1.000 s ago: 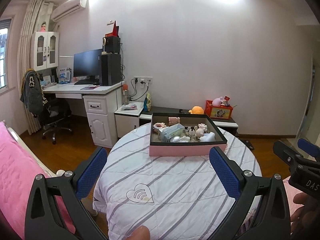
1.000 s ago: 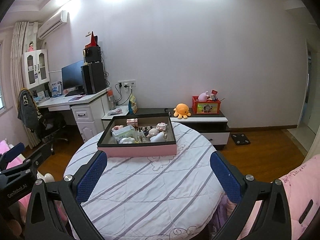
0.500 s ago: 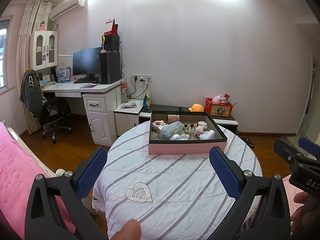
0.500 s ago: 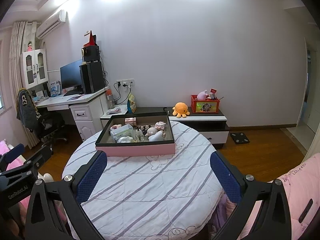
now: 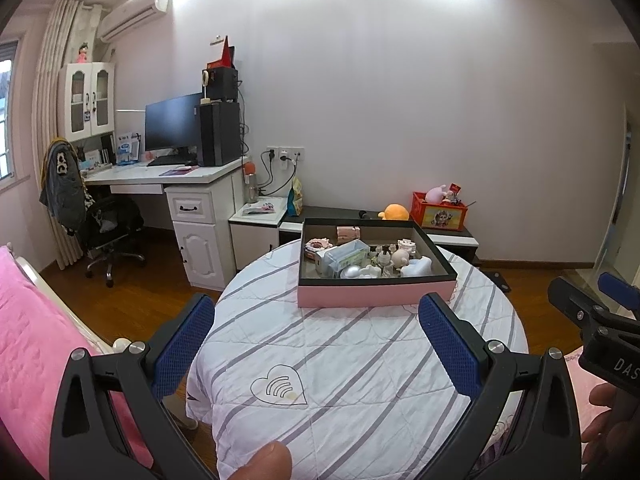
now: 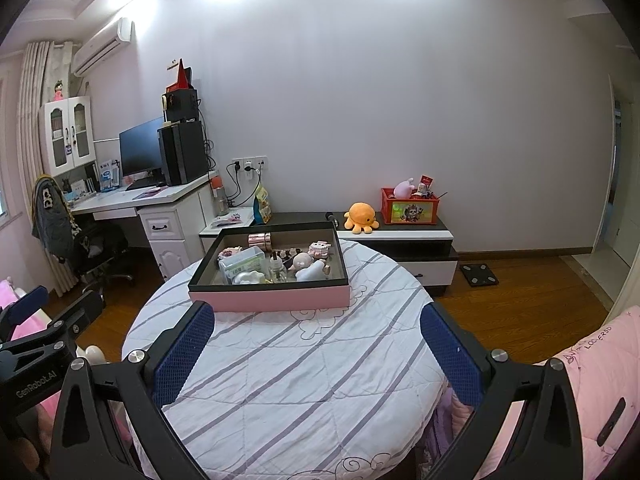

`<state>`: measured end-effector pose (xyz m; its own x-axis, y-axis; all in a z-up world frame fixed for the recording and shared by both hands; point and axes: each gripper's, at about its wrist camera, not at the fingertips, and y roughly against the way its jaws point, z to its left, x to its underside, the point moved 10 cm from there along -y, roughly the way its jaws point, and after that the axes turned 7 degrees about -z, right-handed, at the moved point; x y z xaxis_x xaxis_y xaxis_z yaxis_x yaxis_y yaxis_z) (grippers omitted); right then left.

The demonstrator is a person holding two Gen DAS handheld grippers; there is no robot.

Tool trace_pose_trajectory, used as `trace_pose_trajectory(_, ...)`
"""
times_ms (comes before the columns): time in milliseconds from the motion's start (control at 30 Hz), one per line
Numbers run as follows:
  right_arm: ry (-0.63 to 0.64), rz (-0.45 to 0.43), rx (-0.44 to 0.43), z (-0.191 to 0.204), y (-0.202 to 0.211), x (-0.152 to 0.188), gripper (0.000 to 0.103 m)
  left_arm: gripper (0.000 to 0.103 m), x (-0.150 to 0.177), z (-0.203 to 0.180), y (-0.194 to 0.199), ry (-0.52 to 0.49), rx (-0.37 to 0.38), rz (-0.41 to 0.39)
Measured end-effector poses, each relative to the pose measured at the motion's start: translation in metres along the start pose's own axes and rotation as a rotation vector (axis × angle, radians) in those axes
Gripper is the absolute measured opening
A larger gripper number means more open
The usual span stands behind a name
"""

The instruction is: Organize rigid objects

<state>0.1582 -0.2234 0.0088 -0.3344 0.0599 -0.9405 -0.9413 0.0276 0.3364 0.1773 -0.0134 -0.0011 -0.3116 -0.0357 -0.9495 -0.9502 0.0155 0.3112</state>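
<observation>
Box (image 6: 269, 297) sits on round table (image 6: 304, 380), far half, approx 12 o'clock from both grippers. Small items (image 6: 276, 266) lie in box. Low cabinet (image 6: 400, 240) behind table; desk (image 6: 136, 200) at 10 o'clock.

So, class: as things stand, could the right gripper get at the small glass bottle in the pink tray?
Probably yes. The right gripper is open and empty, with only bare striped cloth before the pink tray. The glass bottle stands near the front wall, crowded by neighbouring items.
</observation>
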Motion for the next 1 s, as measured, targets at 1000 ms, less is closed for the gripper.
trace_pose_trajectory(1000,-0.009,-0.038,0.013,-0.0026,0.0033,-0.0079,0.103,0.103,-0.0058,0.0013,0.0036,0.0,0.024,-0.021)
